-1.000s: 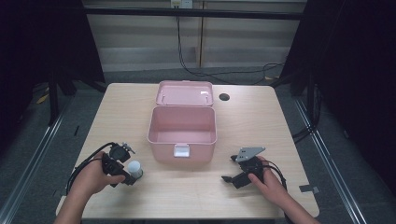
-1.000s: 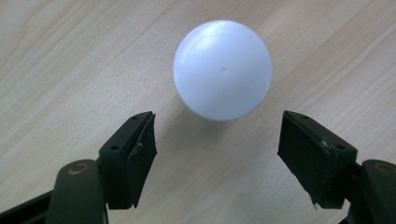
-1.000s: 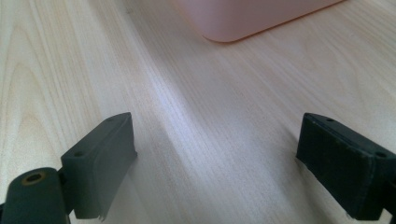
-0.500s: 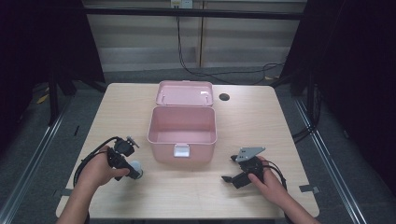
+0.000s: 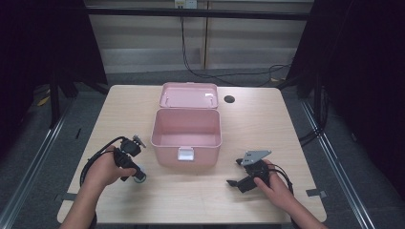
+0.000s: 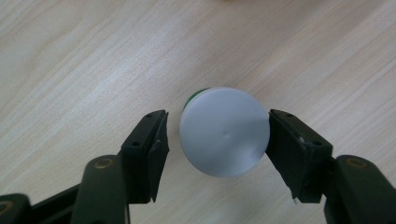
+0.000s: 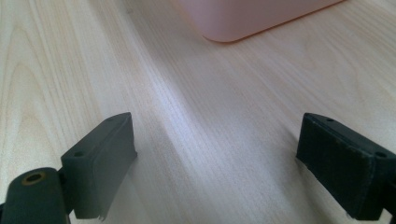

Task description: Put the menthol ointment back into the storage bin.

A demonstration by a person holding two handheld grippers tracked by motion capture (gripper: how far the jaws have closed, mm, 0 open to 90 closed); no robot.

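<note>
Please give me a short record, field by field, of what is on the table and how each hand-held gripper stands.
table: light wood
box: pink, open and looks empty, lid tipped back, mid-table
left hand-held gripper: open, jaws either side of the bottle, one touching or nearly, a gap at the other
bottle: white cap facing the camera, green behind it
right hand-held gripper: open wide, nothing between the jaws, low over bare table near the box corner

Small white-capped round container (image 6: 224, 131) w/ green body, upright on table left-front of open pink box (image 5: 186, 131).
</note>
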